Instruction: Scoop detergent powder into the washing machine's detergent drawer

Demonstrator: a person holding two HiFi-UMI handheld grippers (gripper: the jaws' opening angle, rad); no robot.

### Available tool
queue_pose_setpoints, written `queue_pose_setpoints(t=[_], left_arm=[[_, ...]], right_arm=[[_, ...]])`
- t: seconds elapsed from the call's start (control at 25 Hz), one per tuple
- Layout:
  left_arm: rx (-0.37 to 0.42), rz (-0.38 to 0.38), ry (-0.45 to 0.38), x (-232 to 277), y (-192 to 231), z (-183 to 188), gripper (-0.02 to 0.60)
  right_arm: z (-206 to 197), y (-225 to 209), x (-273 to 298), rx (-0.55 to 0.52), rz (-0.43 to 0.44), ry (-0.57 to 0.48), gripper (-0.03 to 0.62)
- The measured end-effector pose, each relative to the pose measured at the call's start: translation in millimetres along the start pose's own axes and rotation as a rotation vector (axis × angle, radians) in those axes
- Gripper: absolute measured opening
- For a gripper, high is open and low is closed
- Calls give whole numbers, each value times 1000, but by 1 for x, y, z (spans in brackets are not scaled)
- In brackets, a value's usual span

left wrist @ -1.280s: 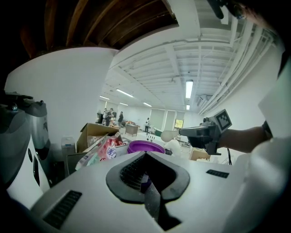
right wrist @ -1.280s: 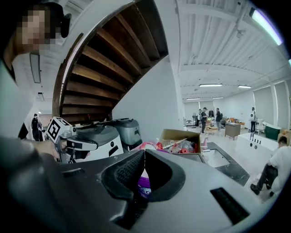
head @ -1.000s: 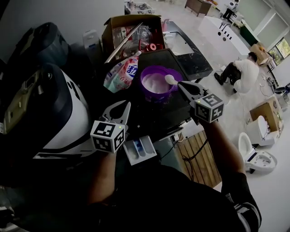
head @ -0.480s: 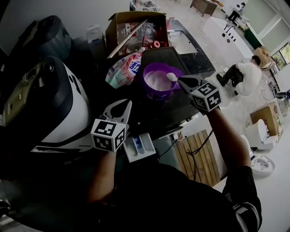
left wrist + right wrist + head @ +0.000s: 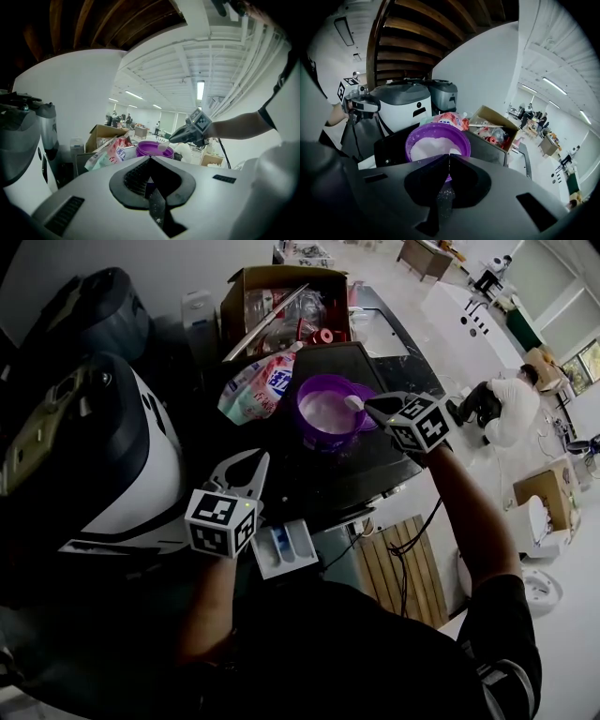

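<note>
- Right tongs (image 5: 368, 405) are clenched on the handle of a white spoon (image 5: 353, 403); in the right gripper view the two jaws of these tongs (image 5: 449, 157) press together with only a thin seam between them.
- Spoon's head sits over the right part of the purple bowl (image 5: 314, 433), about at rim height; whether it touches the powder cannot be told.
- White detergent powder (image 5: 326, 412) fills much of the bowl, heaped toward one side in the right gripper view (image 5: 433, 146).
- Left tongs (image 5: 259, 461) are clenched on nothing: the tips meet, and the left gripper view shows the dark pads closed to a point (image 5: 150, 159).
- Left tongs hover well apart from the bowl, above the near edge of the dark tabletop (image 5: 347, 470) and pointing toward it.
- Detergent drawer (image 5: 284, 547) is pulled out, just beside the left tongs' marker cube on its right, white with a blue part in one compartment.
- White washing machine (image 5: 141, 465) with a dark top stands to the left.
- Bowl stands on the tabletop, with a pink and pale green detergent bag (image 5: 251, 385) lying just beside it on the left.
- Open cardboard box (image 5: 281, 279) full of mixed items stands behind the bag and bowl.
- From the left gripper view, the right tongs (image 5: 180, 136) hold the spoon (image 5: 162, 146) at the bowl's rim (image 5: 152, 149).
</note>
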State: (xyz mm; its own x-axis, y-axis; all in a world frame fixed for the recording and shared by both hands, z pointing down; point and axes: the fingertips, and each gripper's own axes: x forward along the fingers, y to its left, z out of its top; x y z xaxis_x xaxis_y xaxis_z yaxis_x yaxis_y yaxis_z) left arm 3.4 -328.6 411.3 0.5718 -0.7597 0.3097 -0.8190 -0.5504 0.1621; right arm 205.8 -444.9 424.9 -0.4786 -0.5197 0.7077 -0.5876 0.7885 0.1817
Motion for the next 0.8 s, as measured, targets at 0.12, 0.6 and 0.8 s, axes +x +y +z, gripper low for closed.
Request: queue_pose_setpoints(t=[0.12,0.6,0.8], left_arm=[[-2,5,-1,0,3,0,8],[-17,7,8,1,9,-6,8],[-16,12,7,-1,12,-5,8]], right_arm=[[-1,2,9,-34,16,48,20],[-5,6,31,-209,-4,184,20],[-10,7,29,-217,-2,225,20]])
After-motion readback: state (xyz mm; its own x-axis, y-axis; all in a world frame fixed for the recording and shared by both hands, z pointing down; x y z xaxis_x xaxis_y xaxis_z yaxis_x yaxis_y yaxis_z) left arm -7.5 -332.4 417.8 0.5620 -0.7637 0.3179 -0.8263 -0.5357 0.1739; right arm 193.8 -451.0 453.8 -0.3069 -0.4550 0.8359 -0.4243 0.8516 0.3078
